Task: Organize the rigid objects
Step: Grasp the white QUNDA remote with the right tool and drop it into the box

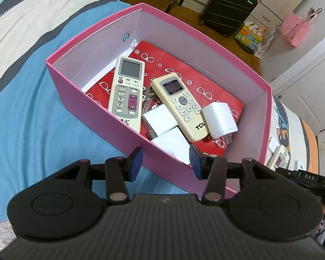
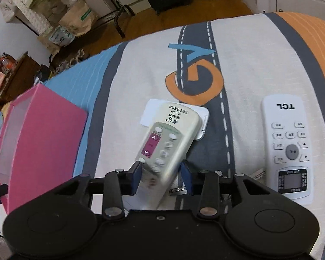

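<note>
So your sorting looks a good part done: the open pink cardboard box [image 1: 93, 99] on the bed already holds a long cream plastic remote with a grey screen [image 1: 125, 91], a shorter cream TCL remote [image 1: 181, 106], a bunch of metal keys [image 1: 148, 98] between them, and three smooth white plastic chargers crowded toward its near wall, one a rounded block with metal prongs [image 1: 218, 120]. Your left gripper [image 1: 165, 162] hangs over the box's near rim, jaws spread and empty. Your right gripper [image 2: 160, 175] is clamped on a cream hard-plastic remote with purple arrow buttons [image 2: 166, 143], tilted over a flat white rounded card-like piece [image 2: 151, 112] on the printed cotton bedspread [image 2: 260, 65]. Left to move, I judge: that remote, the white piece, and the glossy white TCL remote [image 2: 289, 143] near the bedspread's right edge.
</note>
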`<state>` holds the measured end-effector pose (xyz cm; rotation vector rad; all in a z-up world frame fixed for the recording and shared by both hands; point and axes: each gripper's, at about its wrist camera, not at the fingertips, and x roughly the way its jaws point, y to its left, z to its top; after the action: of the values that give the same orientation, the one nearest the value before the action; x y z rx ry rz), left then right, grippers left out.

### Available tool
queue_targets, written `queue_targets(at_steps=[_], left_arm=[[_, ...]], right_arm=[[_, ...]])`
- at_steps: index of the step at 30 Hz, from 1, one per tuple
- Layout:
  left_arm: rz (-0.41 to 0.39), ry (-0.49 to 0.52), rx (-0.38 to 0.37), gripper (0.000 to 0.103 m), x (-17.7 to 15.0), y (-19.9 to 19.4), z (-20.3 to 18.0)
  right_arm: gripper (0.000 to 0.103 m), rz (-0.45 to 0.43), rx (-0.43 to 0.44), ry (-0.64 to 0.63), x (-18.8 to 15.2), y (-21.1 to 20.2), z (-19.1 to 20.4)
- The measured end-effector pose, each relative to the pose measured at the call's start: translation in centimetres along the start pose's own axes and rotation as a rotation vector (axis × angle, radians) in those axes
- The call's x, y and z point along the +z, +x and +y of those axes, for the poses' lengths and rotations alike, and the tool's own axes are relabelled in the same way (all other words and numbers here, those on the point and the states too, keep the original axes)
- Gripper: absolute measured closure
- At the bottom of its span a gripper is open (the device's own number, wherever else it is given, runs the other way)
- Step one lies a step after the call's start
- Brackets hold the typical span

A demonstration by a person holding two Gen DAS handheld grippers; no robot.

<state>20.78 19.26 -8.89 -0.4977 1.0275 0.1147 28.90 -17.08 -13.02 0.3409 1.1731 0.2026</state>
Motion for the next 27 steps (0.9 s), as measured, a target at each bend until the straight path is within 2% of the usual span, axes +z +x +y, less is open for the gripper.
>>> queue_targets(at_steps=[2,4,5,6,8,11,13,15,17,19,22,25,27], left_arm=[[-0.001,-0.001,-0.001,0.057,0.0,0.0,0.0],[-0.002,0.001,0.001,0.057,0.0,-0.1,-0.1],[-0.003,0.003,0.003,0.057,0.0,-0.1,-0.1],[-0.004,0.005,0.005,0.057,0.0,-0.1,0.0],[-0.004,0.006,0.005,0.057,0.0,-0.2,-0.1],[-0.005,0.006,0.006,0.057,-0.1,-0.2,-0.1],[-0.006,0.006,0.005,0.057,0.0,-0.2,-0.1],[-0.006,0.006,0.004,0.057,-0.1,-0.3,-0.2],[-0.008,0.002,0.007,0.057,-0.1,-0.3,-0.3],[-0.016,0.014,0.019,0.057,-0.2,-0.5,-0.5],[-0.02,0.013,0.019,0.057,-0.2,-0.5,-0.5],[-0.021,0.012,0.016,0.057,-0.2,-0.5,-0.5],[-0.02,0.013,0.017,0.057,-0.2,-0.5,-0.5]], right_arm=[[0.043,-0.016,-0.03,-0.012,0.0,0.2,0.6],[0.043,-0.03,-0.034,-0.066,-0.2,0.6,1.6],[0.047,-0.035,-0.03,-0.109,-0.3,0.7,2.1],[0.059,-0.039,-0.014,-0.155,-0.6,0.7,2.4],[0.061,-0.009,0.027,-0.214,-0.8,0.5,2.6],[0.061,0.01,0.018,-0.236,-1.2,0.4,3.0],[0.057,-0.005,-0.009,-0.241,-1.3,0.3,3.7],[0.037,-0.02,-0.025,-0.243,-1.1,0.6,4.5],[0.027,-0.028,-0.033,-0.254,-1.2,1.5,5.1],[0.028,-0.035,-0.091,-0.262,-1.4,2.9,5.5],[0.035,-0.082,-0.157,-0.271,-1.9,3.0,6.3],[0.039,-0.039,-0.161,-0.248,-2.1,2.1,6.4],[0.04,-0.013,-0.152,-0.275,-2.5,1.8,6.5]])
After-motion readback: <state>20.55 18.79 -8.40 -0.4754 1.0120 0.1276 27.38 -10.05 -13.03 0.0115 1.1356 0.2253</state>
